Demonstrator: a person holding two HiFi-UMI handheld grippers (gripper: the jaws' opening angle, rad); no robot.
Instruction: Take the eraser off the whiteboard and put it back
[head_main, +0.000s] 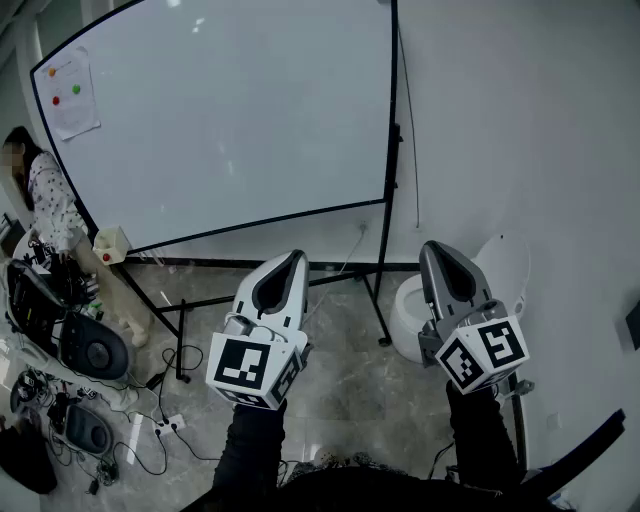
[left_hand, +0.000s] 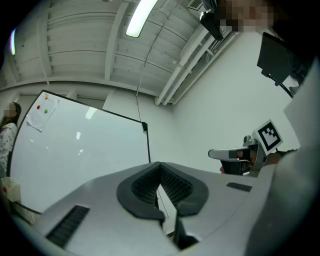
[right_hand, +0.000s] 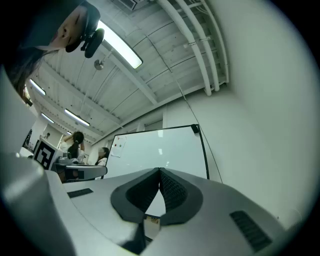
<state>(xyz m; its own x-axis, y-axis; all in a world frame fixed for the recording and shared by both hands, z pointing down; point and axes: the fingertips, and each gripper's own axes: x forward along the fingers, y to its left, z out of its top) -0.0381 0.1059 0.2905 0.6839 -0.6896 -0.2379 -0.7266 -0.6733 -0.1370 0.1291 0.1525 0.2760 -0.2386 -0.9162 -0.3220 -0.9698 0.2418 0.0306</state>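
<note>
Standing clear of the whiteboard (head_main: 220, 110), the person holds both tools up in front of the body, well apart from it; the task has not yet begun.

Findings:
- Whiteboard: on a dark wheeled stand on the tiled floor (head_main: 340, 330), beside the white wall. Its face is blank.
- Left gripper (head_main: 293, 256): jaws pressed together at the tips, nothing between them. It points toward the board's lower edge.
- Right gripper (head_main: 433, 246): jaws likewise pressed together and empty. It points past the board's right post.
- Sheet of paper (head_main: 68, 92): fixed at the board's upper left corner, carrying coloured dots.
- Small pale block (head_main: 110, 243): sits at the board's lower left corner. This is judged the likeliest eraser, though it is too small to confirm.

Step in hand: approach, before any reach.

Next move, as judged: step closer and left, confirm the eraser, spread one pair of jaws, then close them across the block's narrow sides. The cables (head_main: 150, 430) on the floor nearby are a trip risk.
</note>
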